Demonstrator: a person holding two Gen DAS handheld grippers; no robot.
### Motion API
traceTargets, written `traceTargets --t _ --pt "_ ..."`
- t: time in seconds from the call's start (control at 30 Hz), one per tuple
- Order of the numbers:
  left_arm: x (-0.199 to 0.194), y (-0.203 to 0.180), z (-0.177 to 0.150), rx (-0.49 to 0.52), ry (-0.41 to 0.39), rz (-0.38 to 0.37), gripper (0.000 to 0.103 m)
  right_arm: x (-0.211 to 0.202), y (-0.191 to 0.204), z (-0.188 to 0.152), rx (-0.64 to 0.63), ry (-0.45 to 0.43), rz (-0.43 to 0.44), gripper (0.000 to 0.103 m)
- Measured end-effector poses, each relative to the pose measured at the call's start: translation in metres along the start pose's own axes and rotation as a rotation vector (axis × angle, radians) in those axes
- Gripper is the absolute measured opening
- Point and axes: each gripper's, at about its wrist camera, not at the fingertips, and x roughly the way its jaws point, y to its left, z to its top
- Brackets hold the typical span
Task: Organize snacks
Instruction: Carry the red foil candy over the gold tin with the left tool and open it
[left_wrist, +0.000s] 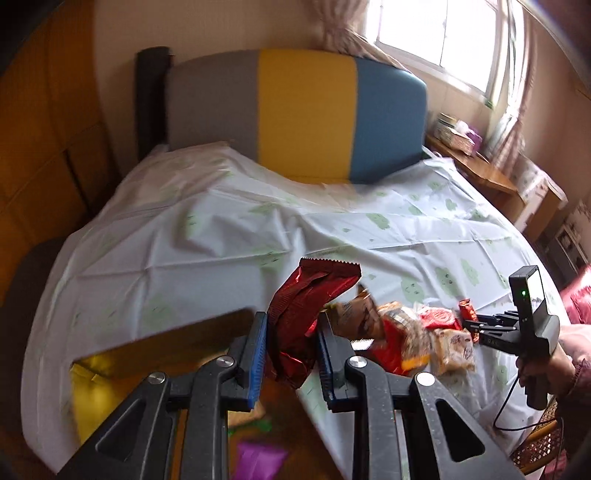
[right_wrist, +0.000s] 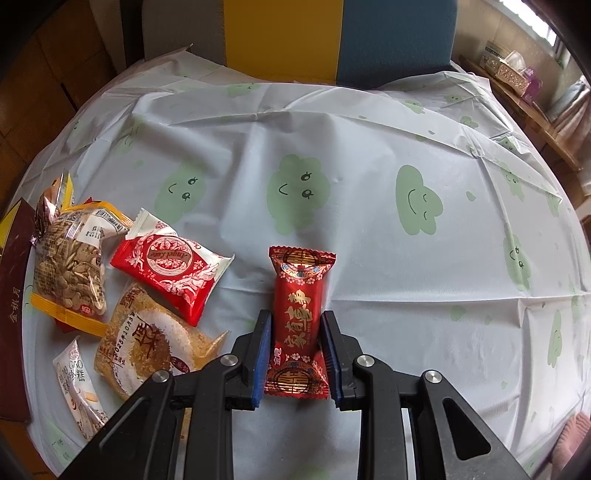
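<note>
My left gripper (left_wrist: 291, 325) is shut on a crumpled dark red foil packet (left_wrist: 306, 295) and holds it in the air, above the table's near edge and beside an open box (left_wrist: 166, 343) with a brown-gold flap. My right gripper (right_wrist: 297, 332) points steeply down at the table, shut on a red packet with gold characters (right_wrist: 299, 295), whose far end rests on the cloth. In the left wrist view the right gripper (left_wrist: 471, 326) shows at the right, held by a hand (left_wrist: 546, 373), next to the pile of snacks (left_wrist: 413, 332).
A seed bag (right_wrist: 70, 266), a red-and-white packet (right_wrist: 170, 266), a brown cake packet (right_wrist: 147, 339) and a white packet (right_wrist: 81, 391) lie left of my right gripper. A purple packet (left_wrist: 258, 458) lies in the box. A cloud-print cloth (right_wrist: 369, 184) covers the table; a grey-yellow-blue chair back (left_wrist: 306, 114) stands behind.
</note>
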Motion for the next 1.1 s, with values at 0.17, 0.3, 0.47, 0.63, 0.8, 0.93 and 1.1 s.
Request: traceTargets --t 0.17,0.3,0.47,0.63,0.8,0.93,1.1 --pt "-0.029 0.028 -0.039 -0.071 0.004 0.037 0.025 -0.002 0.003 -0.001 -0.006 -0.006 -0.003 0.028" --pt "-0.035 0.044 -0.079 -0.13 0.05 0.052 0.025 -0.003 0.003 -0.003 -0.007 -0.011 -0.002 0.028" --pt "-0.025 0.053 -0.121 -0.191 0.12 0.07 0.025 -0.004 0.002 -0.005 -0.012 -0.014 -0.004 0.028" --pt "-0.014 0.057 -0.146 -0.24 0.166 0.074 0.025 -0.004 0.003 -0.006 -0.013 -0.016 -0.004 0.028" --pt "-0.009 0.058 -0.156 -0.258 0.183 0.082 0.025 -0.005 0.002 -0.005 -0.011 -0.014 -0.001 0.028" --pt "-0.007 0.054 -0.166 -0.256 0.202 0.082 0.025 -0.004 0.001 -0.003 -0.008 -0.013 -0.001 0.028" --pt "-0.004 0.047 -0.177 -0.235 0.222 0.092 0.025 -0.003 0.0 -0.002 -0.004 -0.012 0.001 0.028"
